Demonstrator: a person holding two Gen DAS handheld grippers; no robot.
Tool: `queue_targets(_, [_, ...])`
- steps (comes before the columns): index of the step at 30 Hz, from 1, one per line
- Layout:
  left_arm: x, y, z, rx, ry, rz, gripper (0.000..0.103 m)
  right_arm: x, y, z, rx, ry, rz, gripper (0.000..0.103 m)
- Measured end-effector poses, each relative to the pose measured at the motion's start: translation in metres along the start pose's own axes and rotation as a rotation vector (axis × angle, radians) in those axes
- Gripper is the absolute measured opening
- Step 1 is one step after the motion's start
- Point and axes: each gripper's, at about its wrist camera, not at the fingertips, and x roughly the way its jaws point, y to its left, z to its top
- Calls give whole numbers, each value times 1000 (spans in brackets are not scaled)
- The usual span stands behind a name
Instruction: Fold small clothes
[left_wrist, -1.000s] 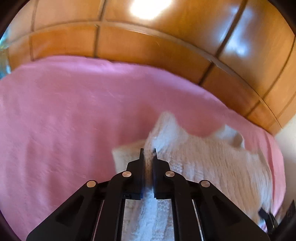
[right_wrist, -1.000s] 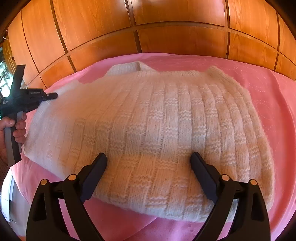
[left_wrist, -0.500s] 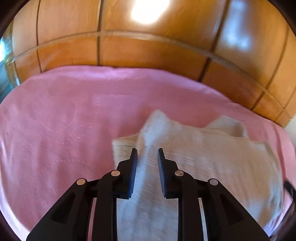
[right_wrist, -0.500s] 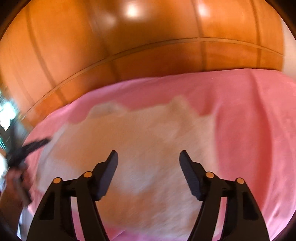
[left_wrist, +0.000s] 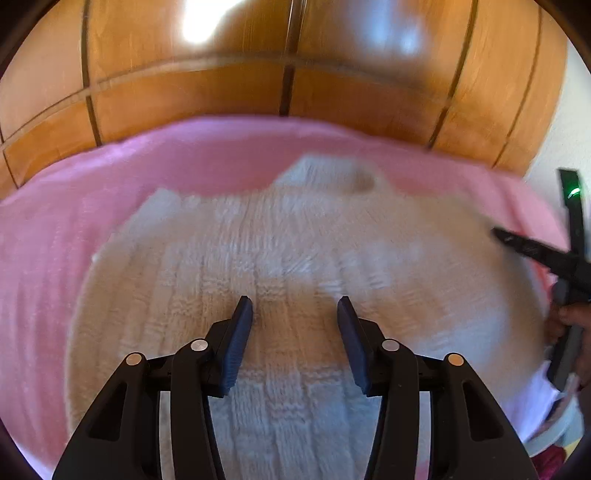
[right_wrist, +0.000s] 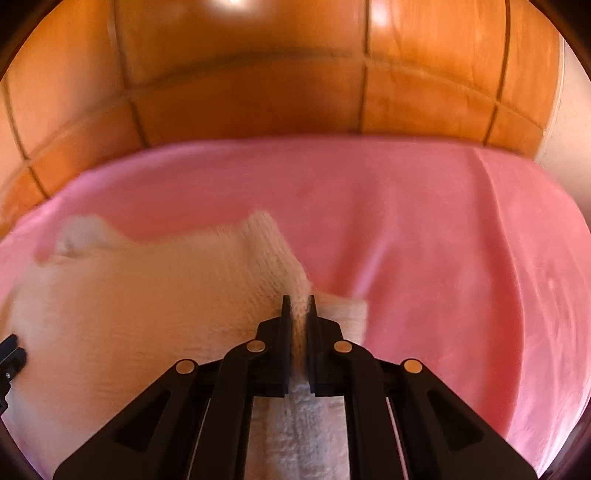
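Note:
A cream knitted sweater (left_wrist: 295, 258) lies folded on a pink blanket (left_wrist: 55, 240). My left gripper (left_wrist: 294, 308) hovers over the sweater's middle, its jaws opening, with no pad pressing on the knit. In the right wrist view my right gripper (right_wrist: 298, 300) is shut on a raised ridge of the sweater (right_wrist: 147, 302) at its right edge, and knit runs down between the fingers. The right gripper (left_wrist: 496, 233) also shows at the far right of the left wrist view, held by a hand (left_wrist: 572, 321).
Orange wooden panels (right_wrist: 258, 92) rise behind the blanket (right_wrist: 443, 240). A pale wall (left_wrist: 569, 118) stands at the right. The tip of the left tool (right_wrist: 11, 354) pokes in at the left edge of the right wrist view.
My left gripper let go of the sweater's left edge, opened and swung toward the sweater's middle. My right gripper moved right across the sweater and closed on its right edge.

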Motion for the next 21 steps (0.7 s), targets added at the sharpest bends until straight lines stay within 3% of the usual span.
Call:
queue_targets(4, [4,-5,-2,-14,-8,44,51,13,-1,-7,1,-24,-12,7])
queue_targets(10, [-14,-5,-3,-48,-28,64,51,5,-15,-13,56,-30,61,13])
queue_targets(13, [-24,-4,-6,-55,-39,75,51,-2,-22,-12,73,-36,75,30])
queue_targets(15, [-31,-3,-9,-68,-48,69,51,-10,-24,-13,80,-43,66,61])
queue_targets(21, [-52,-1,-18,-66,-81,72,51,-29,-36,-22,128,-38,96,70])
